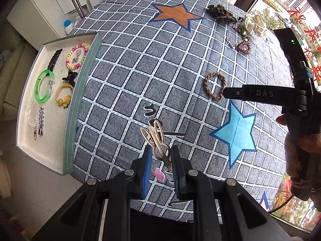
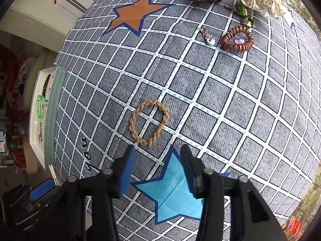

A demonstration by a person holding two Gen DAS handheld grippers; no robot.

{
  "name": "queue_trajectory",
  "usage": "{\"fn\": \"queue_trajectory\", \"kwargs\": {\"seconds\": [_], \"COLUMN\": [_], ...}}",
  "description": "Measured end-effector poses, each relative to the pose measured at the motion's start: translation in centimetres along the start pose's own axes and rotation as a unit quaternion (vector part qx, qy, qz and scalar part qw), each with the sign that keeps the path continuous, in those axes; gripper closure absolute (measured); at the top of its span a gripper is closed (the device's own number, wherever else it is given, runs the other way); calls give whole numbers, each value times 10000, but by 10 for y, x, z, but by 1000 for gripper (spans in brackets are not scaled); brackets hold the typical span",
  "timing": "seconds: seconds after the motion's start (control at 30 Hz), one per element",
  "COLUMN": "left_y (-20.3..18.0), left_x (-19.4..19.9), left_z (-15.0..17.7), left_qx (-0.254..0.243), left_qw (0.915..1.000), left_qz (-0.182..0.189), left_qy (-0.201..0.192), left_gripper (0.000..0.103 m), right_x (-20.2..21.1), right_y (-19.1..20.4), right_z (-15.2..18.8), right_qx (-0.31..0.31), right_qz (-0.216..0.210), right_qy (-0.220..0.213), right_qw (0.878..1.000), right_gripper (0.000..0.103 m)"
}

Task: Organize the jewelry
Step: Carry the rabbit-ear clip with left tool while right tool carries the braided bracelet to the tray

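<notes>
Above the checked grey tablecloth (image 1: 140, 70) we see the left gripper (image 1: 161, 154) pointing down, its jaws narrow and clamped on a beige hair clip (image 1: 158, 140) that sticks out past the fingertips, clear of the cloth. To its left sits the white tray (image 1: 50, 144), already carrying a green bangle (image 1: 43, 88) and other pieces. The right gripper (image 2: 158, 160) stands wide with nothing between its pads; the braided tan hair tie (image 2: 149, 122) lies flat on the cloth just beyond its fingertips, beside the blue star (image 2: 172, 192).
</notes>
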State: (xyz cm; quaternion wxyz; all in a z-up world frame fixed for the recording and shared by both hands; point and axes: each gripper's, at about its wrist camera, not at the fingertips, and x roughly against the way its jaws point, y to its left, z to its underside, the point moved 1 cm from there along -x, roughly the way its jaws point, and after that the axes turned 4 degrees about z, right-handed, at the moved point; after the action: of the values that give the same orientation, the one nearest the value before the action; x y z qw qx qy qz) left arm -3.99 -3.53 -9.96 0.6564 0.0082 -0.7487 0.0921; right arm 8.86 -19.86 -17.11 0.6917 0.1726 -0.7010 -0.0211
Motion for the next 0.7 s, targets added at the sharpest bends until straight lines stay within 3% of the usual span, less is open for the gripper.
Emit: {"fn": "queue_trajectory", "kwargs": {"seconds": [0.13,0.23,0.27,0.3,0.33,0.4,0.5,0.7], "left_y": [7,12,13,14,15,16,19,20], "left_x": [0,0,1,3,4,8,13,21], "left_z": [3,5,6,6,6,6,5,3], "left_qx": [62,117,127,142,151,152,151,105], "left_qw": [9999,9999,9998,9998,9998,9998,9998,9998], "left_qz": [-82,-106,-122,-122,-123,-126,-121,-113], "left_qy": [31,43,43,30,13,-24,-66,-104], "left_gripper": [77,77,77,77,77,77,77,77], "right_x": [-18,-24,-27,-29,-30,-27,-15,17], "right_y": [6,30,38,45,48,44,29,2], "right_z": [-8,-12,-11,-9,-7,-4,-1,16], "right_qx": [-113,400,652,876,967,811,384,-39], "right_qz": [449,987,1228,1371,1287,1101,495,125], "right_qy": [-24,-181,-187,-208,-173,-141,-146,-213], "right_qw": [9989,9941,9901,9865,9868,9905,9979,9997], "right_gripper": [50,60,70,92,97,97,97,97]}}
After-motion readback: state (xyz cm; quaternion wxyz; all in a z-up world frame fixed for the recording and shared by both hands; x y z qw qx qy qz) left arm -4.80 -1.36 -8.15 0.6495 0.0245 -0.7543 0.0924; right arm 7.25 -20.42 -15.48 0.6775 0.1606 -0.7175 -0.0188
